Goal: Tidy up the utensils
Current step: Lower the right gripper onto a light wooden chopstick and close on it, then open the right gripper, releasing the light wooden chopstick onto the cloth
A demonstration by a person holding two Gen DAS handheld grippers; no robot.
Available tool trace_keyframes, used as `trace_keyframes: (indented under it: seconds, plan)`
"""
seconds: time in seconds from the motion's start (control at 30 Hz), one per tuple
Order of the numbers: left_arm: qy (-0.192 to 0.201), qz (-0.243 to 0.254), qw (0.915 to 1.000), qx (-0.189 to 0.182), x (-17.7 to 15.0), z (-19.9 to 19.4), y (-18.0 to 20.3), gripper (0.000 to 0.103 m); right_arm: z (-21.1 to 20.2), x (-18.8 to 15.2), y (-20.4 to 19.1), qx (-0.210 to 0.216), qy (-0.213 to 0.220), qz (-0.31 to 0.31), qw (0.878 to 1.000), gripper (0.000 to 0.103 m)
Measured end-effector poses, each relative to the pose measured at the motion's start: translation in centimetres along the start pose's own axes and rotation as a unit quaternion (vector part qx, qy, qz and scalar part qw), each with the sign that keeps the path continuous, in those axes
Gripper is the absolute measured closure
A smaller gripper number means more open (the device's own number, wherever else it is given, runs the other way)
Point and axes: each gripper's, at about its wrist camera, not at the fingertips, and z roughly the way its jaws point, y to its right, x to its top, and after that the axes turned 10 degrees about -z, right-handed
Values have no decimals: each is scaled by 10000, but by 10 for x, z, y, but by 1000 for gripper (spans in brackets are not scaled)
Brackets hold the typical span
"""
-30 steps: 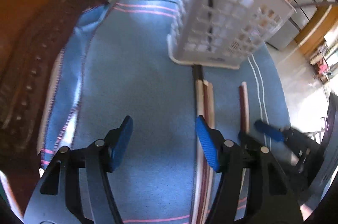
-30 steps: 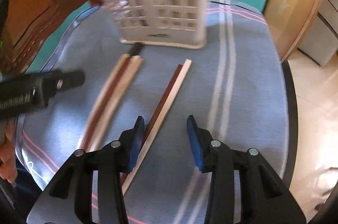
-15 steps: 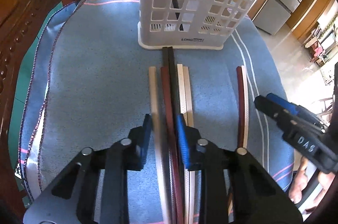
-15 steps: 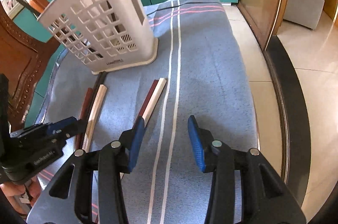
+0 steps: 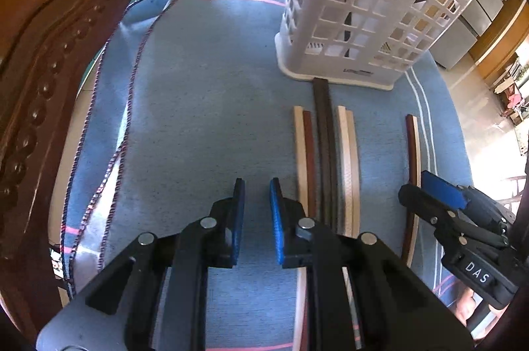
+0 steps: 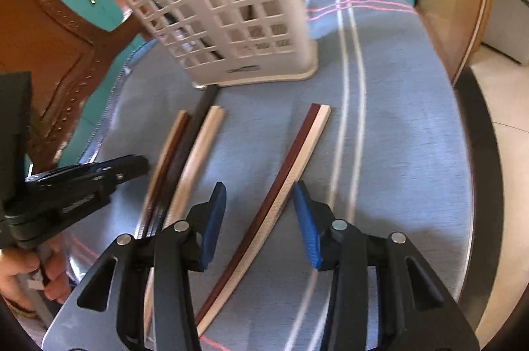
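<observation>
A white lattice utensil caddy [image 5: 363, 20] [image 6: 231, 20] stands upright on the blue cloth, with a dark stick inside it. Several chopsticks [image 5: 325, 152] in cream, dark red and dark brown lie side by side in front of it. A separate red-and-cream pair [image 5: 413, 146] [image 6: 297, 159] lies further right. My left gripper [image 5: 257, 195] hovers just left of the bundle; its jaws are closing to a narrow gap with only cloth between them. My right gripper [image 6: 259, 195] straddles the red-and-cream pair; its jaws are closing, the pads apart from the sticks.
The blue striped cloth [image 5: 198, 103] covers a round table with a dark rim [image 6: 476, 152]. A carved wooden chair [image 5: 49, 53] stands at the left edge. Teal cabinets stand behind. A person's hand [image 6: 13, 271] holds the left gripper's handle.
My left gripper's jaws narrowed and it slid left, so the chopstick bundle is now outside them to the right. My right gripper moved left until the red-and-cream pair lay between its jaws.
</observation>
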Motion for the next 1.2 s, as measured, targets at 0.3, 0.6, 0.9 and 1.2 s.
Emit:
trace_keyframes:
  seconds: [0.3, 0.6, 0.9, 1.2]
  plan:
    - [34, -31, 10000, -45, 1, -2, -8, 75, -10, 2, 2, 39, 29, -146, 9999, 103]
    - [23, 184, 9997, -140, -7, -2, 5, 64, -5, 0, 3, -243, -60, -99, 9996, 72]
    - [22, 284, 9995, -129, -11, -3, 7, 54, 5, -1, -37, -208, -68, -848, 9962, 89]
    - [54, 196, 9997, -134, -10, -7, -4, 51, -35, 4, 0, -50, 381, -359, 9986, 95]
